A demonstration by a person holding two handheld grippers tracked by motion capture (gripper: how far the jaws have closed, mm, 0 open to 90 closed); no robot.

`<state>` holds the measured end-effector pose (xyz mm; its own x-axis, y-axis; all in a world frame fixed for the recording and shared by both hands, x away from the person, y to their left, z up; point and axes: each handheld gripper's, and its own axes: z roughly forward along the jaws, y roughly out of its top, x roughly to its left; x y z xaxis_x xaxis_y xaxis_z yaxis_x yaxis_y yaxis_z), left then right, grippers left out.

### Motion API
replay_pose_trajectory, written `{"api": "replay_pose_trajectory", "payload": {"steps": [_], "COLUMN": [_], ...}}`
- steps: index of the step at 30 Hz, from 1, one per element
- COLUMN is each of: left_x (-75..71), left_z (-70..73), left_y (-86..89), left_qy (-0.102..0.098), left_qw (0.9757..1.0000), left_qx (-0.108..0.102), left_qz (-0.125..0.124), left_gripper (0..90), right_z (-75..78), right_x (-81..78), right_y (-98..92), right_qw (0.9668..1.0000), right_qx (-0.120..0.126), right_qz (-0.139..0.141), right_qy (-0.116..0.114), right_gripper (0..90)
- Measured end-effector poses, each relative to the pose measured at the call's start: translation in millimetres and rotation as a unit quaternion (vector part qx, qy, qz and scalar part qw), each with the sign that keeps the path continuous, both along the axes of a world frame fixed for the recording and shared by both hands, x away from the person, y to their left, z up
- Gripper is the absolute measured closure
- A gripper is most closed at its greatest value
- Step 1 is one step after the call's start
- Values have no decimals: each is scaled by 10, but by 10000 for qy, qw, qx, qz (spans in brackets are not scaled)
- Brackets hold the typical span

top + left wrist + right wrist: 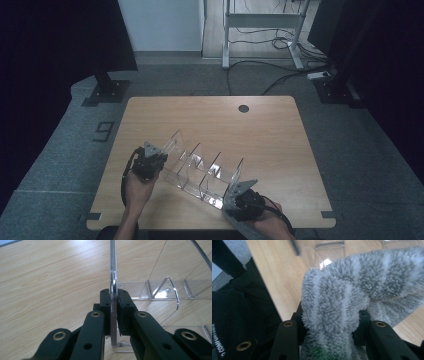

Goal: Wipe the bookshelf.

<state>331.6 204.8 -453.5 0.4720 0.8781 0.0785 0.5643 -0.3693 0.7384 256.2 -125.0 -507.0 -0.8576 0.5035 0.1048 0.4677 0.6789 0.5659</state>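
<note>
Organiser: a clear acrylic rack with upright divider plates point(200, 172) lay slantwise on the near part of the table, between the two hands.
Cloth: a fluffy grey-and-white striped microfibre cloth point(342, 297) sat bunched at the rack's near right end.
Left gripper point(114, 305): its jaws were clenched on the thin edge of the rack's end plate, one pad on each face.
Right gripper point(329, 326): its jaws were grasping a thick fold of the cloth.
Handling, rack: judged stiff, light, smooth and slippery; it would probably scratch or crack under a hard squeeze, so a plate edge low near the base looked the safest hold.
Handling, cloth: judged soft, limp and light; it could be taken anywhere, a gathered fold giving the surest grip.
Surface: a light wood-grain table point(270, 130) with a round cable hole at the far side.
Room: grey carpet, dark screens at both sides, a white metal frame and loose cables beyond.
</note>
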Motion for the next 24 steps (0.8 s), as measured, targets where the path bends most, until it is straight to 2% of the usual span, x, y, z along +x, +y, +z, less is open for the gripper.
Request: {"api": "replay_pose_trajectory", "payload": {"steps": [6,16,24], "left_x": [0,1,6], "left_z": [0,0,1], "left_y": [0,6,12], "left_qy": [1,-2,21], "left_qw": [10000,10000,10000], "left_qx": [1,-1,-17], "left_qz": [1,-34,-58], "left_gripper": [845,843,842], "right_z": [23,37,151], "right_x": [-98,-84,-12], "right_y": [53,-1,-219], "right_qw": [9999,9999,9998], "right_qx": [3,53,87], "right_qz": [132,153,-127], "right_qy": [-21,23,-110], "right_gripper": [590,599,606]}}
